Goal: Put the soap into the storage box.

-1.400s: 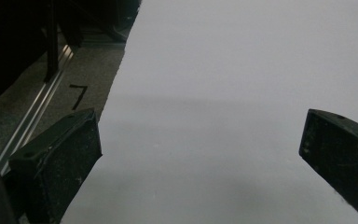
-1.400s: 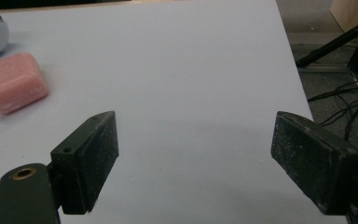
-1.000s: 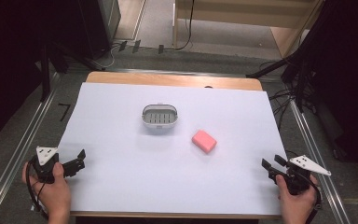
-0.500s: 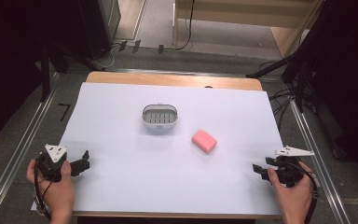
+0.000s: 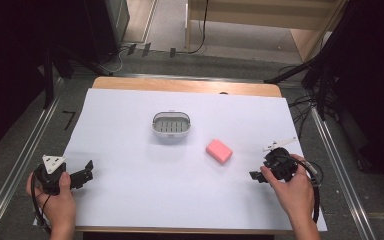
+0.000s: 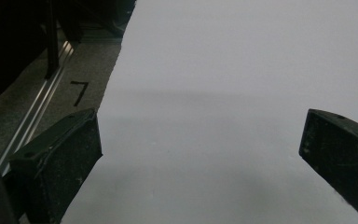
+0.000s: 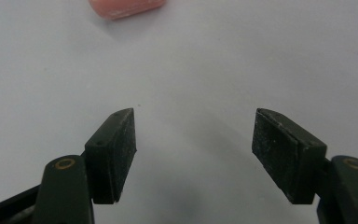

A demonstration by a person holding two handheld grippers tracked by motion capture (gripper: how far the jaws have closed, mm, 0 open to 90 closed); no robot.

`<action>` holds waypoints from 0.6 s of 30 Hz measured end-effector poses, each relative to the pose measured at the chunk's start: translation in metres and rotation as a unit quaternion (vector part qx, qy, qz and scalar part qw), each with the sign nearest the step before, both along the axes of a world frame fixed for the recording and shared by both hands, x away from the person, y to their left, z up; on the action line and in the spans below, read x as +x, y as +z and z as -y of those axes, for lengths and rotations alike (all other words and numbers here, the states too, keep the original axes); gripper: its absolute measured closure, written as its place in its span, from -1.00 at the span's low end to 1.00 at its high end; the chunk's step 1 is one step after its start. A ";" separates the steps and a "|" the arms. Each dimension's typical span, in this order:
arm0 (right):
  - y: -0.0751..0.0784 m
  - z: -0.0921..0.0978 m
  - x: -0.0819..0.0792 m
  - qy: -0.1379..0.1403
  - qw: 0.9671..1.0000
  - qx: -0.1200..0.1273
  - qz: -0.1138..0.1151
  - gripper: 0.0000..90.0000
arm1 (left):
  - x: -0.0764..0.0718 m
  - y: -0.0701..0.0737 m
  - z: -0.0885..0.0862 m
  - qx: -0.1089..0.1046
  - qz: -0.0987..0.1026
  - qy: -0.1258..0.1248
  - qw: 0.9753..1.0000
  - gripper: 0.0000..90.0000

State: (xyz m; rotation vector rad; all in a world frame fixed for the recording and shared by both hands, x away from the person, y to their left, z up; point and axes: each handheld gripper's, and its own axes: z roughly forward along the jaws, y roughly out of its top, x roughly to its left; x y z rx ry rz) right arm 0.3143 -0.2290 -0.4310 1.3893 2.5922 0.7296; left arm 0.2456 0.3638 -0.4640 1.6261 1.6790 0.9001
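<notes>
A pink soap bar (image 5: 219, 151) lies on the white sheet right of centre, and its near edge shows at the top of the right gripper view as a pink soap bar (image 7: 127, 8). A grey slotted soap dish (image 5: 171, 125) stands behind it to the left. My right gripper (image 5: 260, 172) is open, a short way right and nearer than the soap, jaws wide apart over bare sheet (image 7: 193, 140). My left gripper (image 5: 86, 172) is open near the sheet's left front edge, nothing between its jaws (image 6: 200, 154).
The white sheet (image 5: 130, 200) covers a wooden table (image 5: 180, 85). Metal rails (image 5: 25, 160) run along the floor on both sides. A black "7" mark (image 6: 79, 91) is on the floor left of the sheet. Cables lie at the right.
My right gripper has moved left and forward toward the soap and tilted down. My left gripper has shifted slightly right onto the sheet's edge.
</notes>
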 end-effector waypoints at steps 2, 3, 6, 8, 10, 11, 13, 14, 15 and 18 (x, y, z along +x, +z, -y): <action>0.003 -0.005 0.004 0.003 1.000 -0.004 -0.005 -0.30 | 0.000 0.000 0.000 -0.002 -0.001 -0.002 1.000 -1.00; 0.005 -0.007 0.006 0.005 1.000 -0.004 -0.005 -0.30 | 0.000 0.000 0.000 -0.003 -0.001 -0.003 1.000 -1.00; 0.010 -0.012 0.011 0.007 1.000 -0.010 -0.013 -0.30 | 0.000 0.000 0.000 0.000 0.002 -0.005 1.000 -1.00; 0.012 -0.015 0.014 0.007 1.000 -0.015 -0.017 -0.31 | 0.000 0.000 0.000 -0.001 0.003 -0.006 1.000 -1.00; 0.013 -0.017 0.016 0.009 1.000 -0.016 -0.018 -0.31 | -0.001 0.000 0.000 -0.001 0.004 -0.005 1.000 -1.00; 0.014 -0.019 0.018 0.012 1.000 -0.019 -0.021 -0.32 | -0.001 0.000 0.000 -0.001 0.003 -0.006 1.000 -1.00; 0.015 -0.024 0.021 0.012 0.999 -0.020 -0.023 -0.33 | 0.000 0.000 0.000 -0.001 0.004 -0.006 1.000 -1.00; 0.014 -0.026 0.022 0.012 0.999 -0.018 -0.025 -0.33 | 0.000 0.000 0.001 0.001 0.004 -0.006 1.000 -1.00; 0.014 -0.027 0.023 0.017 0.999 -0.017 -0.026 -0.33 | 0.000 0.000 0.001 0.003 0.002 -0.006 1.000 -1.00; 0.013 -0.032 0.026 0.017 0.999 -0.018 -0.032 -0.34 | 0.000 0.000 0.001 0.005 0.001 -0.007 1.000 -1.00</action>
